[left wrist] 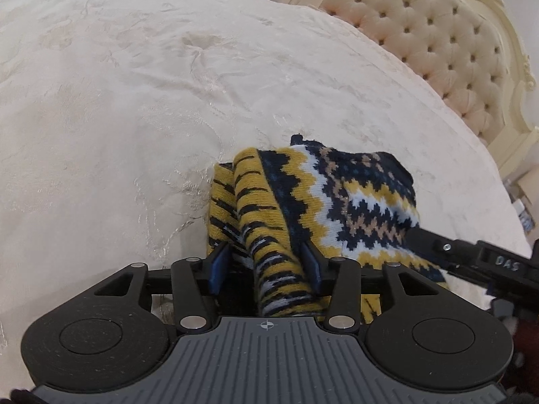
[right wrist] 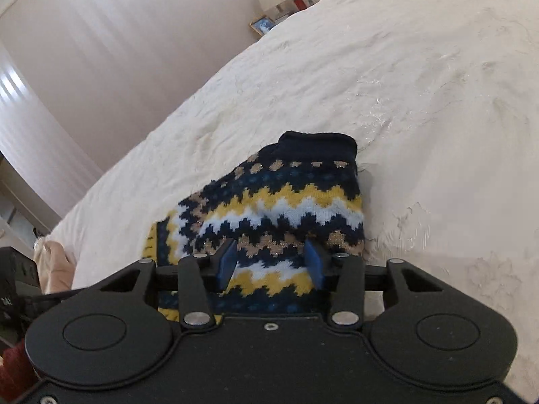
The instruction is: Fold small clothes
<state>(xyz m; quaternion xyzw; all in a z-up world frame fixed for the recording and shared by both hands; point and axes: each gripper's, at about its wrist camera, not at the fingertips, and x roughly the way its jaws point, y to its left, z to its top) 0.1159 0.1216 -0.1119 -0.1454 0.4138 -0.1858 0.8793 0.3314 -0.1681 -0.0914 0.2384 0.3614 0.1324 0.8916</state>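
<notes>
The left gripper (left wrist: 266, 266) is pitched downward over the bed (left wrist: 134, 101), its jaws partly apart. A raised fold of the knit (left wrist: 303, 202) runs up between the blue pads (left wrist: 220, 266); a gap is seen on the left pad's side, while the fold lies against or very near the right pad, so a firm pinch cannot be told. The right gripper (right wrist: 269, 262) is likewise tilted downward and rolled, so that the bed is seen slanting in its view. Its jaws stand partly apart as well, and the knit (right wrist: 269, 208) lies flat beneath and between the pads (right wrist: 227, 262) without being pressed by them.

The knit (a small patterned garment in navy, yellow, white and tan) is spread just ahead of both sets of fingers. Its dark cuff edge (right wrist: 316, 141) lies at the far end from the right fingers. In the left view the right gripper's arm (left wrist: 488, 259) is seen just to the right of the left fingers, over the knit's near right edge.

Bare bed cover is left open ahead of and to the left of the left fingers; a tufted headboard (left wrist: 438, 50) bounds the far right. Beyond and to the right of the right fingers, the cover is also open.
</notes>
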